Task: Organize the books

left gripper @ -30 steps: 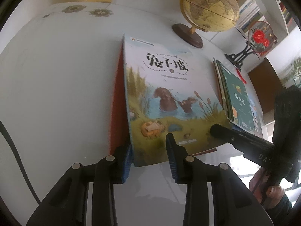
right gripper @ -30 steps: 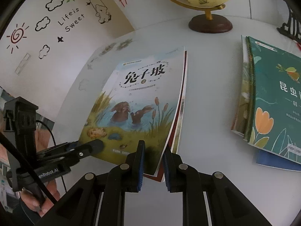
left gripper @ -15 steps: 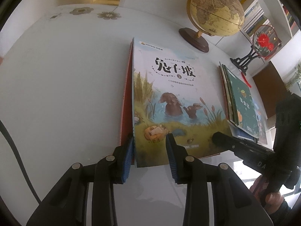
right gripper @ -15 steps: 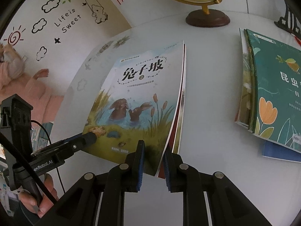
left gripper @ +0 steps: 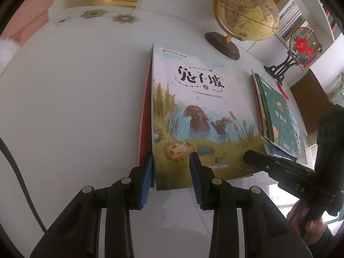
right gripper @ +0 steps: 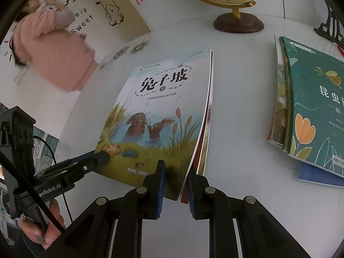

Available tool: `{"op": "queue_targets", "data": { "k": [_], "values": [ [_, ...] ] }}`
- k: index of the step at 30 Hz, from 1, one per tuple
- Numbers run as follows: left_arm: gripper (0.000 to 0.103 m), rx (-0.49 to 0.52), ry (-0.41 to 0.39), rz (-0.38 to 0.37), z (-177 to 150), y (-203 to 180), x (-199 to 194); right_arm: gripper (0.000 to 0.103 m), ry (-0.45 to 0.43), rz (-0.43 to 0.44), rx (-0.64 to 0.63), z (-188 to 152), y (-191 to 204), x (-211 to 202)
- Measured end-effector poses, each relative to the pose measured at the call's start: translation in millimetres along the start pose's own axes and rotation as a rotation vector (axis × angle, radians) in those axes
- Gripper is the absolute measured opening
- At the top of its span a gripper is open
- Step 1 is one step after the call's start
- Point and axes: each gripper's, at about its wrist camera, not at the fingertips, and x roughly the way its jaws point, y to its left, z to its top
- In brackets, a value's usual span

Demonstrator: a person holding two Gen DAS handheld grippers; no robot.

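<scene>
A picture book with two rabbits in a pond [left gripper: 200,116] lies on top of a red book [left gripper: 146,116] on the white table; it also shows in the right wrist view [right gripper: 159,116]. My left gripper [left gripper: 171,172] is open, its fingers straddling the near left corner of the rabbit book. My right gripper [right gripper: 175,178] is narrowly open around the book's near right corner, whose cover curls up between the fingers. A stack of books topped by a green one [right gripper: 311,111] lies to the right.
A globe on a brown stand [left gripper: 243,17] stands behind the books, with a black stand holding a red ornament [left gripper: 298,49] to its right. A bookshelf [left gripper: 296,10] lines the back wall. A person in pink [right gripper: 51,49] moves at the far left.
Both grippers have drawn back a little, so the rabbit book sits slightly farther away. The right gripper's fingers have spread slightly. A person in pink has entered the background.
</scene>
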Motion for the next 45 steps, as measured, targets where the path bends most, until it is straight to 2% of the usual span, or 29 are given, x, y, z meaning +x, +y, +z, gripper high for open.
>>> {"op": "queue_targets", "data": {
  "k": [15, 23, 30, 35, 40, 45],
  "values": [
    [0.031, 0.021, -0.01, 0.017, -1.5, -0.2, -1.7, 0.019, 0.003, -0.034, -0.009, -1.1, -0.5, 2.6],
    [0.031, -0.005, -0.019, 0.02, -0.9, 6.7, -4.1, 0.021, 0.001, -0.045, 0.0, -0.4, 1.9, 3.5],
    [0.032, -0.026, 0.001, 0.04, -3.8, 12.8, 0.4, 0.026, 0.019, -0.053, -0.035, -2.8, 14.2, 6.6],
    [0.032, -0.029, 0.013, 0.063, -14.8, 11.9, -6.1, 0.034, 0.041, -0.078, -0.051, -7.9, 15.4, 4.5],
    [0.032, 0.02, 0.008, 0.083, -35.3, -13.7, -26.9, 0.036, 0.039, -0.149, -0.036, -21.9, -6.3, -24.7],
    [0.032, 0.117, -0.008, 0.028, -56.8, -81.6, -40.5, 0.044, 0.016, -0.168, 0.012, -54.6, -35.8, -69.4]
  ]
}}
